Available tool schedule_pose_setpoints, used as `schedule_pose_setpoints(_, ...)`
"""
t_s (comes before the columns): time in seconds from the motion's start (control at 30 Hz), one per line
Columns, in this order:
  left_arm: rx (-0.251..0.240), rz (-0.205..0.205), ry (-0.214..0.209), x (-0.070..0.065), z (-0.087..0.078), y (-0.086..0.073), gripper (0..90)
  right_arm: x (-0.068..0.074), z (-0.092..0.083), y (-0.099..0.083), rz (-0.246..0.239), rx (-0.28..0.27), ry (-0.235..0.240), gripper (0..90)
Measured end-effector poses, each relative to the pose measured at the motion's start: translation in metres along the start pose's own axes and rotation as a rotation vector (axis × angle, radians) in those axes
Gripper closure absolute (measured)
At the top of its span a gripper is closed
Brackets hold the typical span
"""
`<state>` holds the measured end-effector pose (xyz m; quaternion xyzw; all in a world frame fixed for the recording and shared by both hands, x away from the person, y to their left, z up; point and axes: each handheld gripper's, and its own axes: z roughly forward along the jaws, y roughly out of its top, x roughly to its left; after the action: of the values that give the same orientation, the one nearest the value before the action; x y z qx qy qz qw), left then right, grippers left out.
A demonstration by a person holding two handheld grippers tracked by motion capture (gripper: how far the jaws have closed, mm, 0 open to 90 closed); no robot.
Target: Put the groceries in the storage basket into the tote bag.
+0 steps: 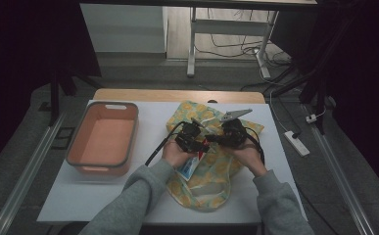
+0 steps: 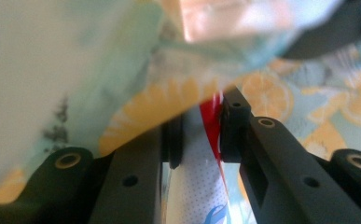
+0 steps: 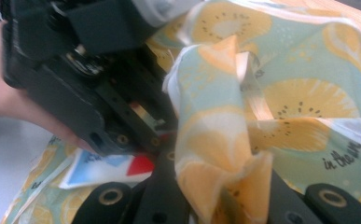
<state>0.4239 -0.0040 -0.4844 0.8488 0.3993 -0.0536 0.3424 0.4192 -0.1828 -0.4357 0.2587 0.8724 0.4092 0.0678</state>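
A cloth bag (image 1: 211, 183) printed with yellow citrus slices lies on the white table top. My left gripper (image 1: 201, 144) is shut on a white, blue and red packet (image 1: 189, 169), whose red end (image 2: 211, 121) sits between the pads at the bag's mouth. The packet's dotted white body (image 2: 199, 182) runs down between the jaws, and the bag's cloth (image 2: 271, 93) hangs over and around them. My right gripper (image 1: 216, 139) is shut on a bunched fold of the bag's edge (image 3: 215, 140), holding it up. Close beside that fold are the left gripper's body (image 3: 89, 93) and the packet (image 3: 108, 168).
An orange bin (image 1: 75, 147) with a grey rim stands at the table's left. The white mat (image 1: 79, 196) reaches the front edge, and a wooden strip (image 1: 177, 95) runs along the back. A power strip (image 1: 297, 143) and cables lie on the floor to the right.
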Motion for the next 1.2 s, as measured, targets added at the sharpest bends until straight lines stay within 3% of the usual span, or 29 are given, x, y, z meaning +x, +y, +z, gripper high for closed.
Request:
schedule_pose_setpoints(0.17,-0.015,-0.028,-0.003,0.003,0.01,0.002,73.9,-0.001,0.001,-0.001,-0.002,0.005,0.0,89.3)
schedule_pose_setpoints(0.27,-0.013,-0.039,0.023,0.004,0.016,0.001,72.1,-0.002,0.002,-0.002,-0.002,0.01,-0.002,89.3)
schedule_pose_setpoints(0.4,-0.052,-0.047,-0.032,0.003,0.01,-0.002,62.4,-0.003,0.003,-0.003,0.006,0.014,-0.004,89.3)
schedule_pose_setpoints(0.47,-0.048,-0.011,-0.063,-0.002,0.0,-0.005,46.8,-0.005,0.001,-0.004,0.013,0.007,-0.009,89.3)
schedule_pose_setpoints(0.67,-0.018,0.066,-0.13,-0.013,-0.03,-0.026,41.8,-0.008,-0.001,-0.005,0.021,0.008,-0.015,89.2)
schedule_pose_setpoints(0.77,-0.049,0.09,-0.157,-0.015,-0.05,-0.039,40.9,-0.009,-0.002,-0.006,0.026,0.01,-0.018,89.2)
schedule_pose_setpoints(1.0,-0.178,0.175,-0.08,-0.011,-0.106,-0.059,39.5,-0.006,0.001,-0.011,0.016,0.028,-0.016,89.0)
schedule_pose_setpoints(1.13,-0.189,0.187,-0.028,0.001,-0.123,-0.068,37.6,0.0,0.002,-0.016,0.005,0.038,-0.017,88.8)
schedule_pose_setpoints(1.2,-0.184,0.181,-0.028,0.01,-0.129,-0.072,36.9,0.005,0.003,-0.019,-0.006,0.043,-0.014,88.7)
